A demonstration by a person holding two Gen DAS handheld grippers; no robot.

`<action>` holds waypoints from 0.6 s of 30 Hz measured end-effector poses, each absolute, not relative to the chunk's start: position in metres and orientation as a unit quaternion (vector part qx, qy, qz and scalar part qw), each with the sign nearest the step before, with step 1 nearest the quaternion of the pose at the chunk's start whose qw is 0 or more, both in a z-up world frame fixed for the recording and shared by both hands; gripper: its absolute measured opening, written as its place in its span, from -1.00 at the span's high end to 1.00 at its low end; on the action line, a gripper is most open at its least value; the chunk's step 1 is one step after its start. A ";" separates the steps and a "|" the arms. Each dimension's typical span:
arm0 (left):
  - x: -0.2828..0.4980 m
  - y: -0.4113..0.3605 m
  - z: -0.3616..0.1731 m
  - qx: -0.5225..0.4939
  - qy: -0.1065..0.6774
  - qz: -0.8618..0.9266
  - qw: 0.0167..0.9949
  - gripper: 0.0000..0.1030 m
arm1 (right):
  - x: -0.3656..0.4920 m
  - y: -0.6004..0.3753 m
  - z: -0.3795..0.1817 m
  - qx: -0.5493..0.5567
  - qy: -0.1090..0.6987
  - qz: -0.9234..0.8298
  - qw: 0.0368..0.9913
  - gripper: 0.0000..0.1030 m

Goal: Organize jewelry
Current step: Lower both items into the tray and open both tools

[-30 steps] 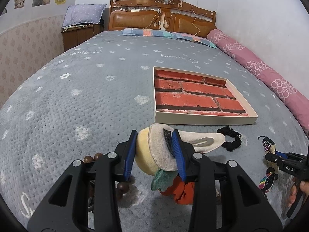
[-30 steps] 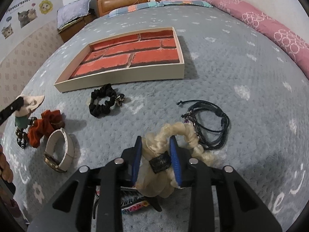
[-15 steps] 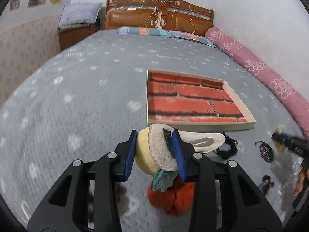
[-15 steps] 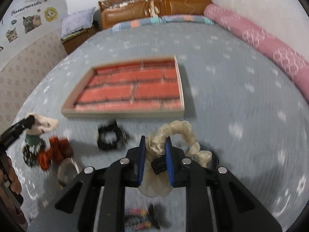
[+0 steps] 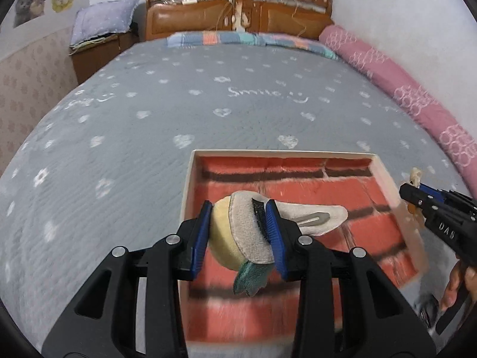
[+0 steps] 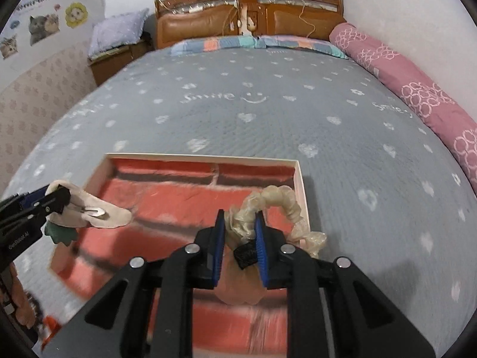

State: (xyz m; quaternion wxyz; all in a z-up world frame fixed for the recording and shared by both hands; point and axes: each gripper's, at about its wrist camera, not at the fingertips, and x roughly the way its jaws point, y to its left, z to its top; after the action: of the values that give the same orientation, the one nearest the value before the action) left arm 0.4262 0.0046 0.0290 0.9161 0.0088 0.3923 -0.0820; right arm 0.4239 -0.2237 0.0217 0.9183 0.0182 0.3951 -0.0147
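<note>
Both claws hang over the shallow cream-walled tray with a red brick-print floor (image 5: 384,176), probably so each piece can drop inside. The left claw (image 5: 238,232) is clamped on a plush yellow-and-beige hair clip with a green leaf (image 5: 235,232). The right claw (image 6: 238,235) pinches a cream ruffled fabric scrunchie (image 6: 280,197) above the tray's right wall.

Soft light, motion blur, fisheye
</note>
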 end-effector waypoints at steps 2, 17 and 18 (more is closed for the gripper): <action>0.447 -0.008 0.022 0.014 0.403 -0.087 0.911 0.31 | 0.450 -0.230 0.008 0.028 0.410 -0.021 0.911 0.62; 0.512 -0.037 -0.020 0.067 0.450 -0.055 0.889 0.13 | 0.528 -0.242 -0.042 0.044 0.488 -0.024 0.871 0.37; 0.511 -0.035 -0.019 0.067 0.449 -0.054 0.889 0.09 | 0.528 -0.242 -0.040 0.045 0.487 -0.021 0.872 0.24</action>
State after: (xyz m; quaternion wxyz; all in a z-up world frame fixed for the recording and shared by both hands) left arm 0.5111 -0.0353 -0.0188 0.8894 0.0674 0.4490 -0.0537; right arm 0.5281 -0.2420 -0.0405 0.8722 0.0450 0.4866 -0.0210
